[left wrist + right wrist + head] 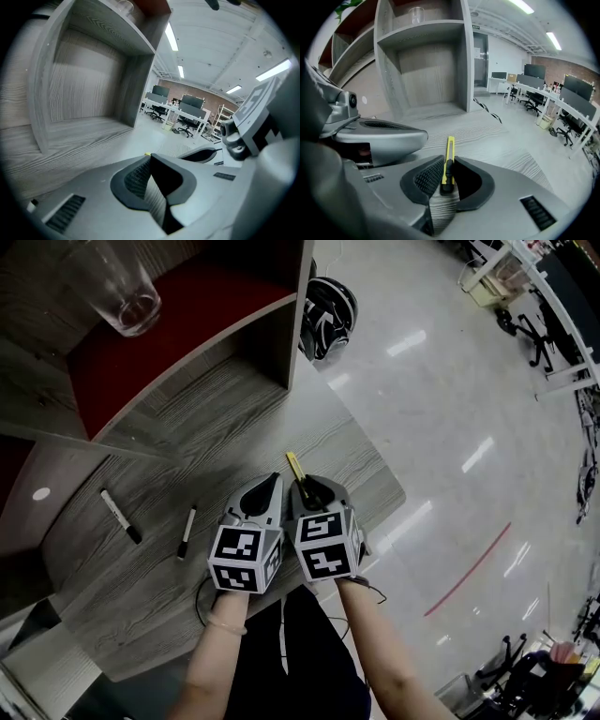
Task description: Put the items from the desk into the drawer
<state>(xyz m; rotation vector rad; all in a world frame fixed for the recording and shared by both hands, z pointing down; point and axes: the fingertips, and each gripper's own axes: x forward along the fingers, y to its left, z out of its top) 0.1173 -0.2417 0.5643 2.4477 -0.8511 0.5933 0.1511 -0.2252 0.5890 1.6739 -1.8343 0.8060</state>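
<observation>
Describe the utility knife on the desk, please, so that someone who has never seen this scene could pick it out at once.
On the grey wood-grain desk, look toward its right end, where the right gripper grips one thing. That utility knife is slim and bright yellow with a black slider, unlike the two black-and-white markers lying farther left.

Both hands are low over the grey wood-grain surface (178, 442), near its right edge. The left gripper (271, 486) and right gripper (315, 491) are side by side, nearly touching. A yellow box cutter (293, 466) pokes out ahead of the right one's fingers. Off to the left lie a white marker (119, 515) and a slimmer pen (187, 532). A drinking glass (120, 287) stands on the red shelf (159, 348) above.
</observation>
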